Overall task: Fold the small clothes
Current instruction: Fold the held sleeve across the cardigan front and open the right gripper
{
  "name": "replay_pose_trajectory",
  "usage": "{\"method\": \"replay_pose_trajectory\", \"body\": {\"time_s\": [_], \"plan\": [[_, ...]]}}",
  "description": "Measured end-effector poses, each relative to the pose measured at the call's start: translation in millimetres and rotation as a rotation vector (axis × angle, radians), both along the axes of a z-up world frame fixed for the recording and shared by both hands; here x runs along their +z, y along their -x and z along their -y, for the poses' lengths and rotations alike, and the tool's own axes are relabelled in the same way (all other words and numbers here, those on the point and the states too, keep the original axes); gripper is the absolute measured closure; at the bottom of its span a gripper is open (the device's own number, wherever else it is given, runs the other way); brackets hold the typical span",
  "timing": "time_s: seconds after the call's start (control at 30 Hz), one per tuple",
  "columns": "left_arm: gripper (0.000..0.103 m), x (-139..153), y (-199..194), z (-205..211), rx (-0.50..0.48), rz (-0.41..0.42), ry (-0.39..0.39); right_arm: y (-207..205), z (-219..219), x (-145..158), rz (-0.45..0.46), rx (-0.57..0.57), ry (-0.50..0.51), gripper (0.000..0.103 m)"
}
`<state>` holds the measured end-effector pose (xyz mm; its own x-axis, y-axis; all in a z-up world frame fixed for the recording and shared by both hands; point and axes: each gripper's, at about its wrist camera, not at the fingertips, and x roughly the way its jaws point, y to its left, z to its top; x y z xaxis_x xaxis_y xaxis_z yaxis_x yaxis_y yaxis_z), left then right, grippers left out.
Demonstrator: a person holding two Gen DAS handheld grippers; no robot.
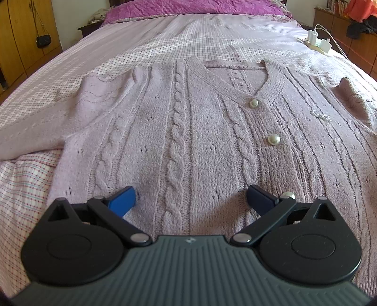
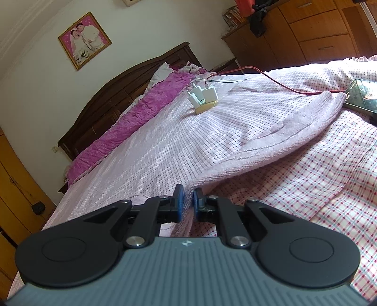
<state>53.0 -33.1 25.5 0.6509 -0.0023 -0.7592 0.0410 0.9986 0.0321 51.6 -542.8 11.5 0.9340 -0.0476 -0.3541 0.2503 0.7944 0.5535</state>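
Lilac knit cardigan lay buttoned and flat on the checked bedspread as our left gripper hovered over its hem, jaws wide apart. Right view: our right gripper pinched a sleeve, near a phone.

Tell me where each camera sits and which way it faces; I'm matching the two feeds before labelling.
Left wrist: on the left gripper, low over the pale pink cable-knit cardigan, facing the bed's head; its blue fingers spread open.
Right wrist: on the right gripper, tilted, facing the dark wooden headboard; fingers shut on pink knit fabric.
Shared: the white chargers in a power strip, the checked bedsheet and the magenta quilt.
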Motion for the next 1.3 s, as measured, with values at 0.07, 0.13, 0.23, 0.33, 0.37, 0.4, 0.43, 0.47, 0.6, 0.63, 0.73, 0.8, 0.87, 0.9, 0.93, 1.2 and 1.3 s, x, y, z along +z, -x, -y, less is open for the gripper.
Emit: {"method": "replay_pose_trajectory", "body": {"time_s": [0.07, 0.13, 0.23, 0.33, 0.37, 0.4, 0.43, 0.47, 0.6, 0.63, 0.73, 0.8, 0.87, 0.9, 0.93, 1.2, 1.3], "plan": [[0.0, 0, 0, 0, 0.0, 0.0, 0.001, 1, -1, 2, 0.006, 0.006, 0.004, 0.092], [0.0, 0, 0, -1, 0.0, 0.0, 0.0, 2, -2, 5, 0.013, 0.011, 0.006, 0.092], [0.0, 0, 0, -1, 0.0, 0.0, 0.0, 2, -7, 11, 0.023, 0.022, 0.022, 0.092], [0.0, 0, 1, -1, 0.0, 0.0, 0.0, 1, -13, 19, 0.035, 0.039, 0.027, 0.092], [0.0, 0, 1, -1, 0.0, 0.0, 0.001, 0, -15, 23, 0.041, 0.047, 0.027, 0.092], [0.0, 0, 1, -1, 0.0, 0.0, 0.001, 0, -19, 27, 0.047, 0.056, 0.034, 0.092], [0.0, 0, 1, -1, 0.0, 0.0, 0.002, -1, -24, 31, 0.054, 0.066, 0.044, 0.092], [0.0, 0, 1, -1, 0.0, 0.001, 0.002, -1, -28, 36, 0.061, 0.078, 0.054, 0.092], [0.0, 4, 3, 0, -0.008, 0.009, 0.001, -2, -50, 52, 0.091, 0.124, 0.08, 0.092], [0.0, 6, 3, 0, -0.013, 0.012, -0.002, -2, -57, 56, 0.097, 0.133, 0.089, 0.092], [0.0, 11, 5, -3, -0.015, 0.033, -0.007, -3, -79, 68, 0.116, 0.159, 0.112, 0.092], [0.0, 13, 6, -6, -0.013, 0.046, -0.01, -3, -94, 75, 0.128, 0.175, 0.133, 0.092], [0.0, 15, 6, -9, -0.007, 0.058, -0.013, -4, -110, 80, 0.134, 0.203, 0.148, 0.092], [0.0, 15, 5, -12, -0.003, 0.061, -0.012, -5, -119, 82, 0.135, 0.219, 0.159, 0.092], [0.0, 16, 5, -15, 0.003, 0.065, -0.01, -6, -129, 83, 0.131, 0.235, 0.175, 0.092], [0.0, 18, 6, -36, 0.043, 0.081, 0.013, -19, -207, 63, 0.035, 0.384, 0.269, 0.092], [0.0, 18, 7, -40, 0.05, 0.085, 0.017, -22, -229, 46, -0.019, 0.423, 0.265, 0.092]]}}
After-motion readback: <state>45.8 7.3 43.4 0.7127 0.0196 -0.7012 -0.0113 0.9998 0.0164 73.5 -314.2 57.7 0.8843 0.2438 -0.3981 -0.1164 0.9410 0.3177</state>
